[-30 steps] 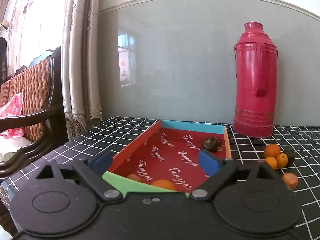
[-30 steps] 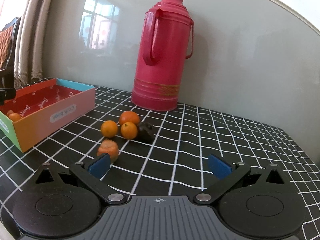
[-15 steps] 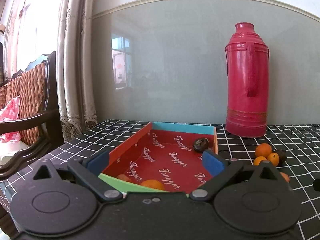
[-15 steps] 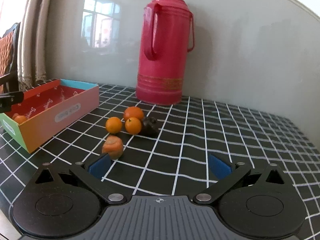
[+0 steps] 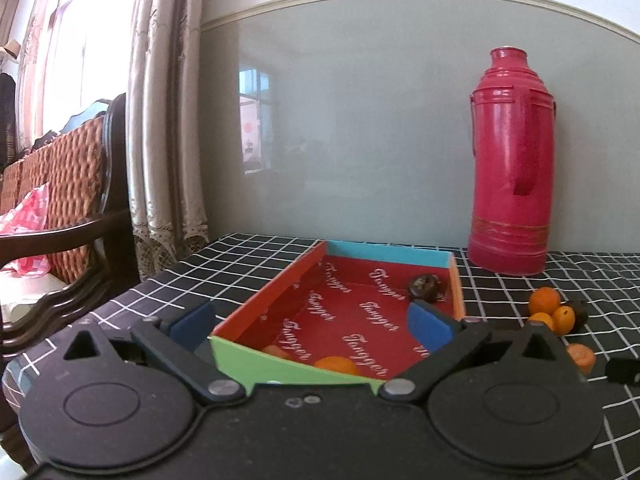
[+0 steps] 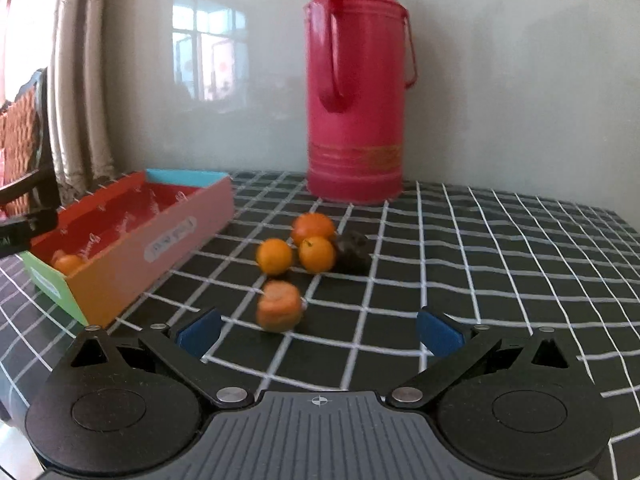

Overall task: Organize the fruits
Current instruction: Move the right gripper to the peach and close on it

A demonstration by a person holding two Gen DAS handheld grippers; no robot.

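Five fruits lie loose beside the box (image 6: 132, 236). We hold the right gripper (image 6: 318, 332) spread wide, nearest the peeled orange (image 6: 279, 306); centre it, close gently. The left gripper (image 5: 312, 328) gapes over the box, holding nothing.

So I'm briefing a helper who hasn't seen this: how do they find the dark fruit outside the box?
Start at the tall red thermos by the wall. In front of it lies a fruit cluster; the dark fruit sits at its right end, the only blackish one beside three oranges.
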